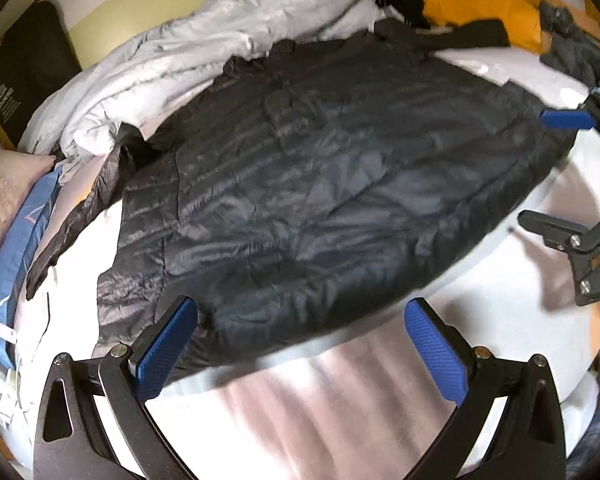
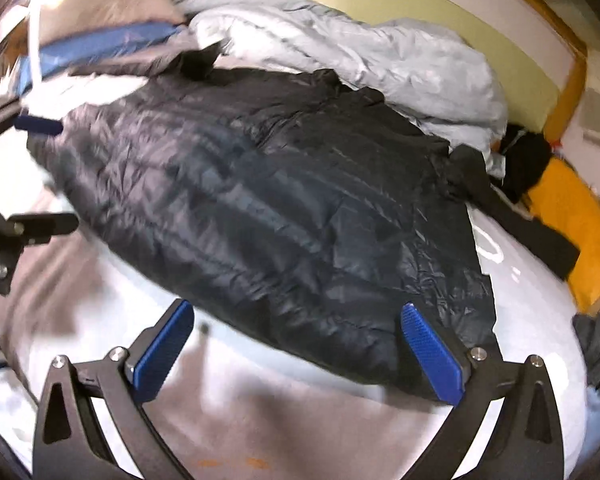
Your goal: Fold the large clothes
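Behind black puffer jacket [image 1: 320, 184], grey duvet [image 1: 204, 40], orange cloth [image 1: 476, 4].

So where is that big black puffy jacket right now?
The black puffy jacket lies spread on the white bed in both wrist views, just ahead of both open grippers, with the crumpled pale grey duvet bunched behind it.

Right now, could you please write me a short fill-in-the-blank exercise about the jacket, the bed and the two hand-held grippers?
1. The puffy jacket lying spread on the white bed is ____ in colour.
2. Both the left hand-held gripper and the right hand-held gripper have their jaws ____.
3. The pads on the fingers are ____.
4. Behind the jacket lies a crumpled pale ____.

Missing words: black; open; blue; duvet
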The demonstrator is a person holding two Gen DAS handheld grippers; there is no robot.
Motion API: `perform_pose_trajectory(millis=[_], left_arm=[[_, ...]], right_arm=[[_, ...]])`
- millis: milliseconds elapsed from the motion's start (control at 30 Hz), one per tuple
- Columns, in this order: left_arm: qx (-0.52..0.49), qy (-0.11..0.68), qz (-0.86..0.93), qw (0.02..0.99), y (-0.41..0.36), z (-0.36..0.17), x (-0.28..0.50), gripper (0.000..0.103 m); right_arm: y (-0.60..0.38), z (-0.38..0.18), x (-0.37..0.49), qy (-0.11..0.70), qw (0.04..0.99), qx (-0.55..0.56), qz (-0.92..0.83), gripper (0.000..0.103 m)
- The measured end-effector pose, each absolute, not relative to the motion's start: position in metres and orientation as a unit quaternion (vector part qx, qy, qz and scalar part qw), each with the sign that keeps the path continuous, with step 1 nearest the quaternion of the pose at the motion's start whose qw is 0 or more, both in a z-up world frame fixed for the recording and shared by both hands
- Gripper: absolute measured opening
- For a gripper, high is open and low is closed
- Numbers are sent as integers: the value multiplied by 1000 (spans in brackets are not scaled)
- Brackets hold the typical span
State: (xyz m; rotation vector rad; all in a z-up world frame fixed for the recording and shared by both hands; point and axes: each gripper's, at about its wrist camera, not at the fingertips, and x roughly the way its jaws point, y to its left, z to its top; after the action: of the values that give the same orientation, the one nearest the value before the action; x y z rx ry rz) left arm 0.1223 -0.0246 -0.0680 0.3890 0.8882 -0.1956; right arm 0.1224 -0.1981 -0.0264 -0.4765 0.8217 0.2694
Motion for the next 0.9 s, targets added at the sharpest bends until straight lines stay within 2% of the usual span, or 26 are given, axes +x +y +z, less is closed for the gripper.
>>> perform_pose_trajectory(millis=[233, 467, 567, 600, 667, 700, 767, 800, 833, 867, 900], left_arm=[[224, 419, -5, 880, -17, -90, 135, 103], [169, 418, 66, 890, 26, -85, 156, 103], [140, 419, 84, 893, 45, -81, 161, 103], [134, 417, 86, 895, 49, -79, 161, 103], [134, 410, 94, 897, 51, -77, 160, 103], [139, 405, 99, 898, 51, -75, 159, 103], [146, 393, 104, 902, 50, -73, 157, 91], [148, 387, 94, 905, 47, -71, 153, 68], [148, 386, 73, 907, 44, -68, 149, 40], [150, 390, 51, 907, 40, -67, 147, 30], [156, 392, 37, 906, 36, -65, 142, 27]], right_arm=[[-194, -47, 124, 401, 872, -269, 73, 103], [-229, -45, 148, 409, 881, -238, -11, 103], [-227, -42, 148, 373, 881, -287, -39, 102], [-227, -42, 148, 371, 879, -296, -43, 99], [-232, -44, 151, 386, 878, -281, -42, 78], [-236, -45, 154, 396, 877, -269, -42, 73], [-240, -46, 154, 404, 876, -261, -44, 52], [-241, -45, 152, 403, 876, -262, -45, 46], [-241, -44, 151, 401, 876, -263, -47, 31], [-241, -43, 150, 399, 877, -264, -48, 26], [-242, -41, 148, 398, 878, -262, -46, 24]])
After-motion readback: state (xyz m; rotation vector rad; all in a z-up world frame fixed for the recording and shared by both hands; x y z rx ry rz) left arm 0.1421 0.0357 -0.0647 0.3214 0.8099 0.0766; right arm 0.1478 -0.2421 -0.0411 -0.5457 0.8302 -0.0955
